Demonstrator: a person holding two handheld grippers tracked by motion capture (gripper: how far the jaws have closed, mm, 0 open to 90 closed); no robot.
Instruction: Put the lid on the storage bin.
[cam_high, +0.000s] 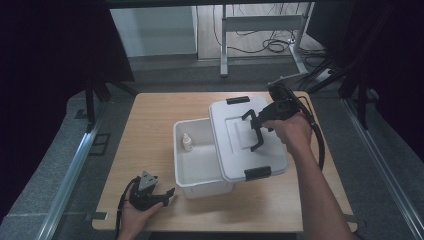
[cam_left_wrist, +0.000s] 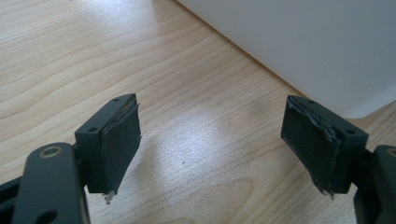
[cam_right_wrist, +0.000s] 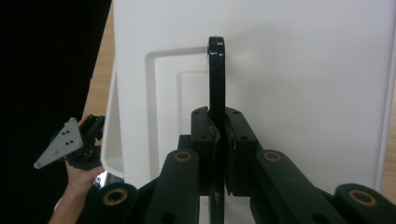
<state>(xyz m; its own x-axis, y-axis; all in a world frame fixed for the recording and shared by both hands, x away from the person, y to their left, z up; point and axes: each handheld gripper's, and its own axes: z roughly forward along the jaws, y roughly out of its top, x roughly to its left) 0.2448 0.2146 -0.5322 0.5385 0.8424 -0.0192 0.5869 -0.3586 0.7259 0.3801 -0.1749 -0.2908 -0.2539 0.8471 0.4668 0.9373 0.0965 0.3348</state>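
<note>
A white storage box (cam_high: 200, 172) stands mid-table with a small white bottle (cam_high: 187, 142) inside. Its white lid (cam_high: 235, 150) sits shifted to the right, covering only part of the box. My right gripper (cam_high: 262, 120) is shut on the lid's black handle (cam_high: 256, 136); in the right gripper view the handle (cam_right_wrist: 215, 79) runs up between the shut jaws of the right gripper (cam_right_wrist: 218, 140) over the lid (cam_right_wrist: 299, 70). My left gripper (cam_high: 168, 194) rests open low on the table by the box's front left corner. In the left gripper view, the left gripper (cam_left_wrist: 215, 140) holds nothing and faces the box wall (cam_left_wrist: 303, 42).
Black latches sit at the lid's far edge (cam_high: 237, 100) and near edge (cam_high: 257, 173). The wooden table (cam_high: 150, 125) has bare room left of the box. A cable (cam_high: 319, 145) trails from the right gripper. A metal desk frame (cam_high: 260, 22) stands beyond the table.
</note>
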